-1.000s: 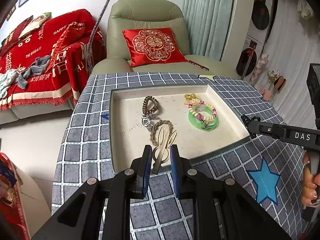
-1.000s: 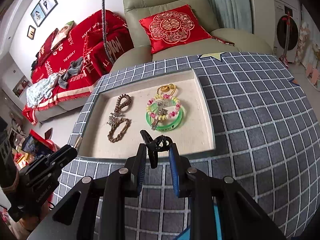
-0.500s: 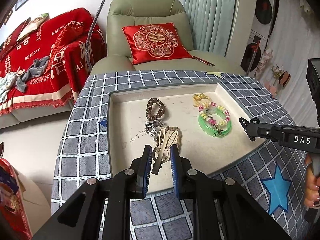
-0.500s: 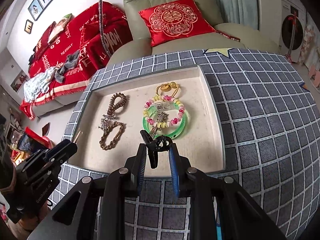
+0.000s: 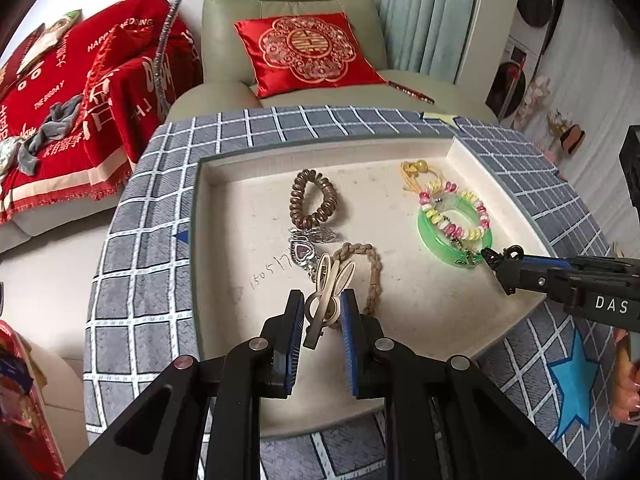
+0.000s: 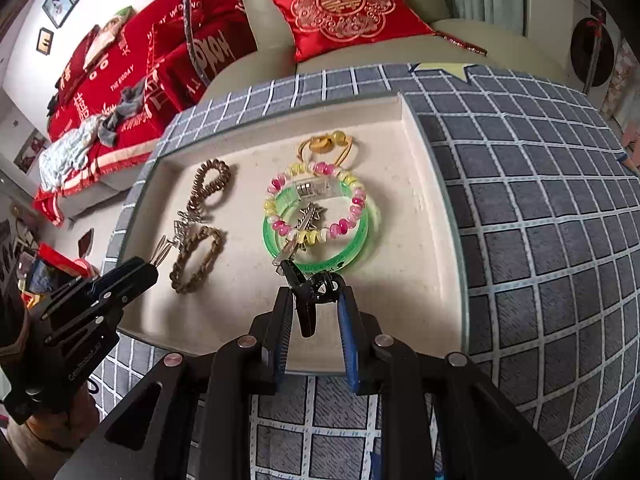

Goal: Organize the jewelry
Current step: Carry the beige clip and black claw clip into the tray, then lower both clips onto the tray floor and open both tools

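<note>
bracelets [image 5: 454, 228] in beige tray [image 5: 224, 240]

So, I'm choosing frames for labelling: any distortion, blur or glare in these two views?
Left wrist view: fisheye bends the tray rim, corners go dark, jewelry sharp. Right wrist view: same bending of the checked cloth, dark corners, no glare on the green bangle.

In the tray [image 5: 224, 280] we count five bracelets [image 5: 314, 204], one brooch [image 5: 304, 250], plus two held clips [image 5: 326, 300].

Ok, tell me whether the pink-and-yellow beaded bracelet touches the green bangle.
Touching: the right wrist view shows the beaded bracelet lying across the green bangle.
</note>
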`<move>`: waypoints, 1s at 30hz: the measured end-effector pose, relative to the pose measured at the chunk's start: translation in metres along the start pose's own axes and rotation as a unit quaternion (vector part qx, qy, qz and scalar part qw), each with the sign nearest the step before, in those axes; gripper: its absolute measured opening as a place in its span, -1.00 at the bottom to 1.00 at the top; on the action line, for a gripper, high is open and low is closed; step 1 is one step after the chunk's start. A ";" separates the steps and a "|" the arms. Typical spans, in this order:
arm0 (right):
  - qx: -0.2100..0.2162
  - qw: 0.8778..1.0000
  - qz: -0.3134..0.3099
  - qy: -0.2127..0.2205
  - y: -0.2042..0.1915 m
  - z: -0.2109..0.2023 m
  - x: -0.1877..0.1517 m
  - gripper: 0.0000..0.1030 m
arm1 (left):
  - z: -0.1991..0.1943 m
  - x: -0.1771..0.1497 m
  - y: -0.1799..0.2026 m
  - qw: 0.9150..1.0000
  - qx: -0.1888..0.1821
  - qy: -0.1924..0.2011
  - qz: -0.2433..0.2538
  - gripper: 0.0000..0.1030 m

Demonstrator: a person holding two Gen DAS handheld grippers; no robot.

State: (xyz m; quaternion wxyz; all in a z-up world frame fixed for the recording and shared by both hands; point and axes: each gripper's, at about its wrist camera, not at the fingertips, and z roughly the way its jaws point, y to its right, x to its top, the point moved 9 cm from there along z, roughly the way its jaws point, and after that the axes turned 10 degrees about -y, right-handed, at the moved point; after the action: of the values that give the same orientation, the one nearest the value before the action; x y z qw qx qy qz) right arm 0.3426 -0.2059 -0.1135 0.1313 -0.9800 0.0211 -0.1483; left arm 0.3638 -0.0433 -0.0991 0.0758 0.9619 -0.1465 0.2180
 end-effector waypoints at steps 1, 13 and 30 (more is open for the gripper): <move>-0.001 1.000 0.000 -0.003 0.000 0.003 0.000 -0.51 | 0.003 0.000 0.000 1.000 0.001 -0.004 0.000 -0.36; 0.002 1.000 0.013 0.013 0.004 0.018 0.016 -0.51 | 0.021 0.009 -0.002 1.000 0.027 -0.001 -0.008 -0.35; -0.038 0.999 -0.012 0.020 -0.002 0.024 0.019 -0.45 | 0.021 0.010 0.001 0.998 0.060 0.019 0.010 -0.35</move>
State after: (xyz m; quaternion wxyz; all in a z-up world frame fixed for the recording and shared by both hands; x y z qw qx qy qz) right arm 0.3678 -0.1998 -0.1300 0.0921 -0.9813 0.0172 -0.1681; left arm 0.3801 -0.0509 -0.1131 0.0181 0.9588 -0.1415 0.2458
